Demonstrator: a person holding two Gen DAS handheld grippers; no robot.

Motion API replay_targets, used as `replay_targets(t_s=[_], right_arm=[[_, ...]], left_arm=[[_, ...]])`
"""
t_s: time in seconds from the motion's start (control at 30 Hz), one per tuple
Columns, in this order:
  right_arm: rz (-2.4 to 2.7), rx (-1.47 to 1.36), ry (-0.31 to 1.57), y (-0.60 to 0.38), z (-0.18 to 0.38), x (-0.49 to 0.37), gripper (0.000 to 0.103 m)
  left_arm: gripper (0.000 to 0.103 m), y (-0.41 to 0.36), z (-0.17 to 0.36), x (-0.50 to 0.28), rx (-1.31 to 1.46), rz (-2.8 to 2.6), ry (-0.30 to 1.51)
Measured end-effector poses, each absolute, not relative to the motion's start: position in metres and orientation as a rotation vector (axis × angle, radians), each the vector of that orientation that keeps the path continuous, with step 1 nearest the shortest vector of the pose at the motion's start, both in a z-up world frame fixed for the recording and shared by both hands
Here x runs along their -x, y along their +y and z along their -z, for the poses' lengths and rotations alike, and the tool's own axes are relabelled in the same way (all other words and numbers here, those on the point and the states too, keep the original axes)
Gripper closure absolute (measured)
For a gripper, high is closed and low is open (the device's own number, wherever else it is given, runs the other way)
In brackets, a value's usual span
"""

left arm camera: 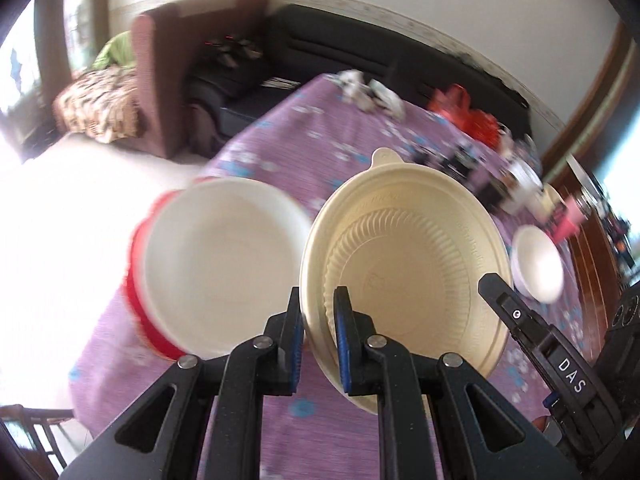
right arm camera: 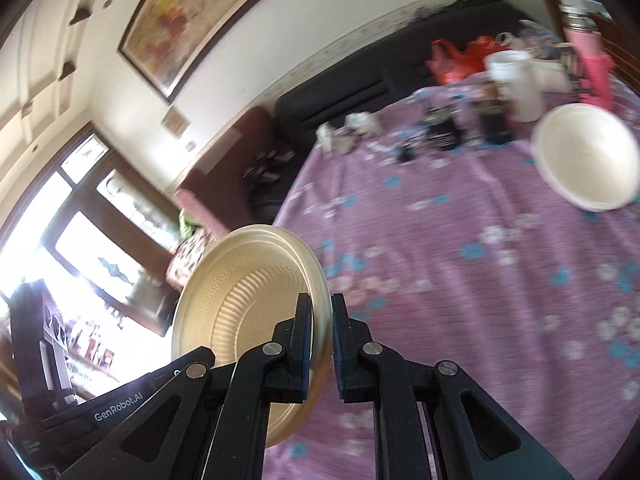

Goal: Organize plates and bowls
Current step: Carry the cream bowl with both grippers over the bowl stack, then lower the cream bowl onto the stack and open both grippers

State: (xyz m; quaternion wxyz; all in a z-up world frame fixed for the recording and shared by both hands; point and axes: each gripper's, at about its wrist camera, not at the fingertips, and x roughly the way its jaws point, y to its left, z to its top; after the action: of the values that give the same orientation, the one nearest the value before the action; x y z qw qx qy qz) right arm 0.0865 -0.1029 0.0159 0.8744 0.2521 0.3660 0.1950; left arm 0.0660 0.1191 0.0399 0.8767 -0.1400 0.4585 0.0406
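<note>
A cream ribbed plastic bowl [left arm camera: 408, 256] [right arm camera: 240, 300] hangs tilted above the purple flowered table [left arm camera: 288, 136]. My left gripper [left arm camera: 318, 300] is shut on its near rim. My right gripper [right arm camera: 321, 308] is shut on the opposite rim, and one of its fingers [left arm camera: 516, 316] shows at the bowl's right edge in the left wrist view. A red bowl with a white inside [left arm camera: 216, 264] sits by the table's left edge, just left of the held bowl. A smaller white bowl [left arm camera: 538, 268] [right arm camera: 588, 156] stands further right on the cloth.
The table's far side holds a red bag [left arm camera: 452, 100], a white cup [right arm camera: 516, 80], a pink bottle [right arm camera: 596, 68] and dark jars [right arm camera: 444, 128]. A black sofa [left arm camera: 360, 52] and a brown armchair [left arm camera: 160, 60] stand beyond the table.
</note>
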Motion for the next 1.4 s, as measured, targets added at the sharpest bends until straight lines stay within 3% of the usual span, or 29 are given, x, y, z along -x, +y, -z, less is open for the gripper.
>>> replay_targets(t_s=[0.53,1.2,1.3,1.33,1.37,1.4], right_arm=[[-0.497,-0.487,0.848,-0.011,0.01,-0.123,0.092],[-0.49,-0.381,0.86,0.028,0.03,-0.127,0.091],[-0.489,-0.376,0.857,0.031,0.031,-0.127,0.091],[-0.489,-0.379,0.857,0.031,0.031,-0.127,0.091],[-0.482,-0.381,0.858,0.03,0.032,-0.127,0.091],[-0.471,-0.375,0.857,0.03,0.032,-0.127,0.091]], left_arm=[[0.089,0.197,-0.02,-0.072,0.319,-0.214,0.996],[0.088,0.206,-0.007,-0.072,0.202,-0.303,0.991],[0.082,0.197,-0.01,-0.072,0.134,-0.308,0.977],[0.073,0.194,-0.011,-0.073,0.105,-0.318,0.972],[0.052,0.19,-0.014,-0.071,0.049,-0.36,0.954],[0.041,0.185,-0.017,-0.069,-0.02,-0.406,0.921]])
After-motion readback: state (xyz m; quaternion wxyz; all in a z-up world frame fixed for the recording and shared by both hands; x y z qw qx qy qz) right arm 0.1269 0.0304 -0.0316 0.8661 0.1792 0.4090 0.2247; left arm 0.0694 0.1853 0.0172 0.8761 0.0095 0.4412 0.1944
